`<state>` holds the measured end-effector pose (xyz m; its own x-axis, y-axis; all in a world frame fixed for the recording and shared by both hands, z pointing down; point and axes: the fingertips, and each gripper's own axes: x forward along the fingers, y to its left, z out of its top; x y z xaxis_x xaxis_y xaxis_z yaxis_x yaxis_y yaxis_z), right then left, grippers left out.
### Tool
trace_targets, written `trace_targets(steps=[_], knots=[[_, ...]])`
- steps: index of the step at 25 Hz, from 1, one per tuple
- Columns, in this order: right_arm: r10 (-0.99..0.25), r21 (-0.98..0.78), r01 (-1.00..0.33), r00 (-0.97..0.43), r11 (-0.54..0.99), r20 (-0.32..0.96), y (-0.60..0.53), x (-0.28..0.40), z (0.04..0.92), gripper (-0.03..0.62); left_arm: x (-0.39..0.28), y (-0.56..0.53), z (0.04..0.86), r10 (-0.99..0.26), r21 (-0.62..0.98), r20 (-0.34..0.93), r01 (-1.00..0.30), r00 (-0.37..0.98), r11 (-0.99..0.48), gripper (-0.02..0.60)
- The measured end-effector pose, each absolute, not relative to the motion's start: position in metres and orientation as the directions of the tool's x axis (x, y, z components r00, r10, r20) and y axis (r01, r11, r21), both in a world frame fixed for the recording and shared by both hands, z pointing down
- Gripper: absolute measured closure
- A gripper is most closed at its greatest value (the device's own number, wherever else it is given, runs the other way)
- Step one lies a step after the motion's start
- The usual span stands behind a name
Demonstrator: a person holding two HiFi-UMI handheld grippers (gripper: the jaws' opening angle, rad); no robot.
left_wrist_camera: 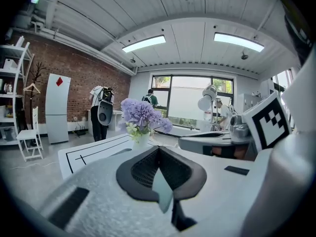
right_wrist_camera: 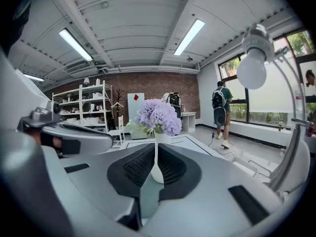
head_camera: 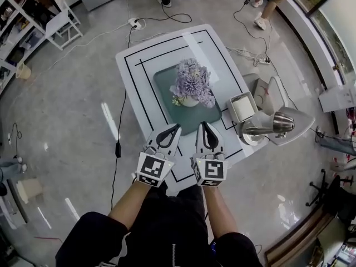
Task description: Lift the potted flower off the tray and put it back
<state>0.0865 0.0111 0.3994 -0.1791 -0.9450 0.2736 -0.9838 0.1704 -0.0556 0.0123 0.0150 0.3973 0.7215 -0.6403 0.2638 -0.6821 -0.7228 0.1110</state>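
The left gripper (head_camera: 177, 127) and right gripper (head_camera: 204, 124), lower centre, hold nothing, jaws pressed together. Just above them the potted flower (head_camera: 192, 85) stands on the green tray (head_camera: 164, 82), mid-frame. The gripper views add a white panel (left_wrist_camera: 58, 113) bearing a red diamond.

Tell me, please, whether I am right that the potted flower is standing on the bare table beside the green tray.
Not quite: the potted flower stands on the green tray itself, not beside it on the bare table. The head view shows this.
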Motion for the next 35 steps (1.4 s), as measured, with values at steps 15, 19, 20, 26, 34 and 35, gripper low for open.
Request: trace_targets(steps=[15,19,20,26,34,35], knots=[[-0.981,0.02,-0.999,-0.045,0.05,0.188,-0.104,0.08,0.464,0.312,-0.049,-0.012,0.426,-0.704,0.143,0.303,-0.761,0.642,-0.632,0.575],[-0.989,0.031,-1.0,0.0,0.004,0.15,-0.128,0.082,0.458,0.31,-0.065,-0.012,0.435,-0.711,0.147,0.321,-0.775,0.625,-0.615,0.575],[-0.99,0.029,-1.0,0.008,-0.004,0.144,-0.133,0.083,0.458,0.31,-0.069,-0.013,0.438,-0.714,0.144,0.325,-0.779,0.62,-0.61,0.575],[-0.991,0.037,-0.999,0.027,-0.022,0.132,-0.148,0.083,0.46,0.312,-0.085,-0.016,0.443,-0.726,0.142,0.342,-0.796,0.597,-0.588,0.575],[-0.987,0.051,-0.999,0.018,-0.01,0.157,-0.152,0.085,0.46,0.349,-0.079,-0.022,0.445,-0.716,0.149,0.346,-0.789,0.606,-0.596,0.575],[-0.987,0.047,-0.999,0.01,-0.003,0.163,-0.152,0.086,0.46,0.349,-0.077,-0.022,0.445,-0.715,0.149,0.346,-0.788,0.608,-0.598,0.575]])
